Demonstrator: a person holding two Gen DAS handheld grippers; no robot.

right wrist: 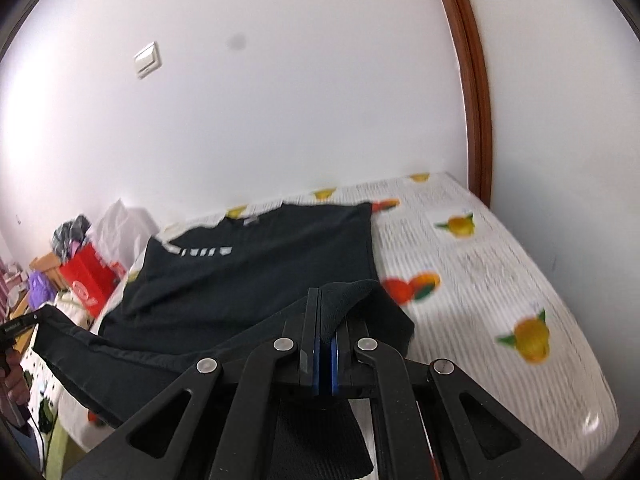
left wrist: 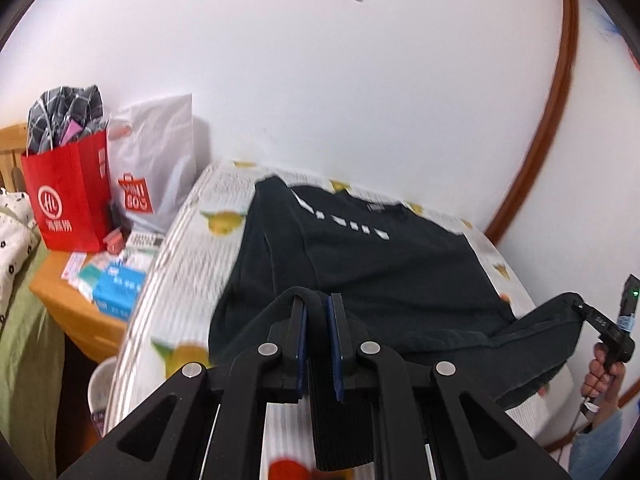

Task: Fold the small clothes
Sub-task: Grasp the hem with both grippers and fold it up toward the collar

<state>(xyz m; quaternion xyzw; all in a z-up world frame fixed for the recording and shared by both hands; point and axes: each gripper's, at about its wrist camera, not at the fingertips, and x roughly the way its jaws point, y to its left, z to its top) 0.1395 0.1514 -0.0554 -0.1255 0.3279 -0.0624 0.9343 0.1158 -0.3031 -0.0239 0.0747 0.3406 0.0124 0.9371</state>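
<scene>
My left gripper [left wrist: 317, 312] and my right gripper [right wrist: 326, 312] had their jaws closed tight, each on one bottom corner of the dark shirt [left wrist: 360, 256], which lay on the bed [right wrist: 480, 280]. I judged both corners should go level toward the collar, the hem kept straight.
</scene>
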